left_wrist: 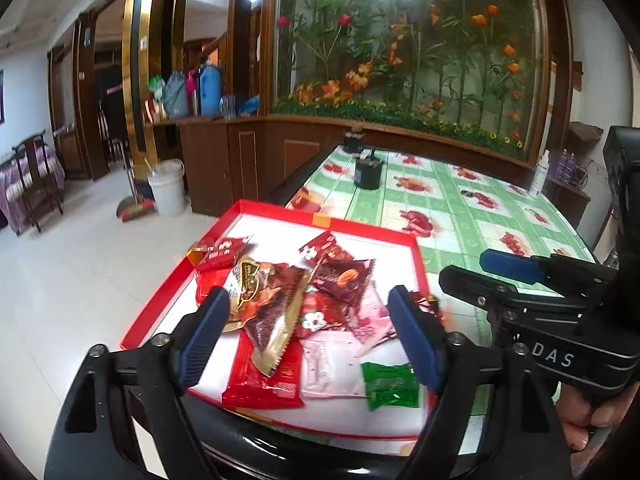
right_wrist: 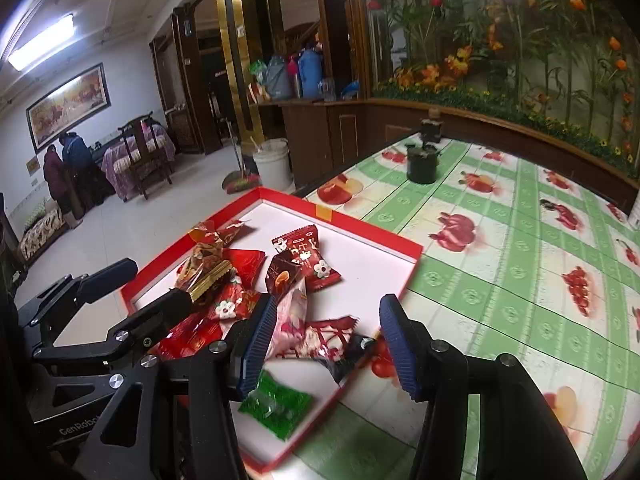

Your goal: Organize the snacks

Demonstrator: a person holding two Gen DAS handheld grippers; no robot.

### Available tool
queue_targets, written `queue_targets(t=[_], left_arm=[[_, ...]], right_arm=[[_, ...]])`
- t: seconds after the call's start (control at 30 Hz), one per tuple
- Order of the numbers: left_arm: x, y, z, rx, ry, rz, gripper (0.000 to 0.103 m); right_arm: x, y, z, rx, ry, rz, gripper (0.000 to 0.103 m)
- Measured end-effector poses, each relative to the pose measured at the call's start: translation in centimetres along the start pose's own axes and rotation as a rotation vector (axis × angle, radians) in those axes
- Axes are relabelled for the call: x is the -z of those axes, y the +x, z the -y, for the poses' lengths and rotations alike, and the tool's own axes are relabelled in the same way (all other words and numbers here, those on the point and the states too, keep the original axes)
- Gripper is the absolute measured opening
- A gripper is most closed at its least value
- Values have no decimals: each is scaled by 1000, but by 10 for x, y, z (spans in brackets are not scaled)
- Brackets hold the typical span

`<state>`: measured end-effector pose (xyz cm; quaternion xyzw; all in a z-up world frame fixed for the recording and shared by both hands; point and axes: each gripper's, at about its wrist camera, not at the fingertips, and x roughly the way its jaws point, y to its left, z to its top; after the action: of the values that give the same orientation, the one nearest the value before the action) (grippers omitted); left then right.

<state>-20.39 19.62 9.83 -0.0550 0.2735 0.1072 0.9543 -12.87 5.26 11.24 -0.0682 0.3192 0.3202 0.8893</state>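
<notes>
A shallow red tray (left_wrist: pixel 412 256) with a white floor sits at the near corner of the worktop (left_wrist: pixel 460 208), which is covered in a green-and-white checked cloth printed with red fruit. Inside the tray lies a loose heap of wrapped snacks. A brown-and-gold packet (left_wrist: pixel 272 304) rests on top of the pile, a flat red packet (left_wrist: pixel 260 380) lies under its lower end, and a pale pink packet (left_wrist: pixel 328 368) sits just beside that. A small green packet (left_wrist: pixel 390 384) lies alone near the tray's front right corner — also clear in the right wrist view (right_wrist: pixel 276 404). Farther back, a dark red packet with white flowers (right_wrist: pixel 306 256) lies apart from the heap.

The left gripper (left_wrist: pixel 308 336) hovers over the pile with its blue-padded fingers (left_wrist: pixel 204 336) spread wide, holding nothing. The right gripper (right_wrist: pixel 328 344) is likewise open and empty — one finger over the tray's snacks, the other beyond the tray's right edge above the cloth. A dark wrapper (right_wrist: pixel 352 356) hangs over that edge between its fingers.

At the far end of the worktop stands a small black pot (right_wrist: pixel 422 166).
</notes>
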Motion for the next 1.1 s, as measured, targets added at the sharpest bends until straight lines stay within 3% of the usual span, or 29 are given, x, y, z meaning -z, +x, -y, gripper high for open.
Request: queue_targets(t=[0.47, 0.63, 0.73, 0.9, 1.1], left_arm=[[14, -62, 20, -107, 44, 99, 86], [25, -84, 4, -151, 22, 111, 88], [30, -88, -7, -186, 3, 102, 89], [32, -78, -19, -260, -25, 95, 90], [36, -65, -18, -275, -22, 62, 90]], right_arm=[[50, -87, -4, -1, 49, 118, 61], [68, -116, -24, 12, 48, 164, 71], [78, -137, -40, 16, 28, 238, 81], [82, -143, -60, 18, -52, 282, 84], [77, -130, -54, 22, -46, 281, 84]])
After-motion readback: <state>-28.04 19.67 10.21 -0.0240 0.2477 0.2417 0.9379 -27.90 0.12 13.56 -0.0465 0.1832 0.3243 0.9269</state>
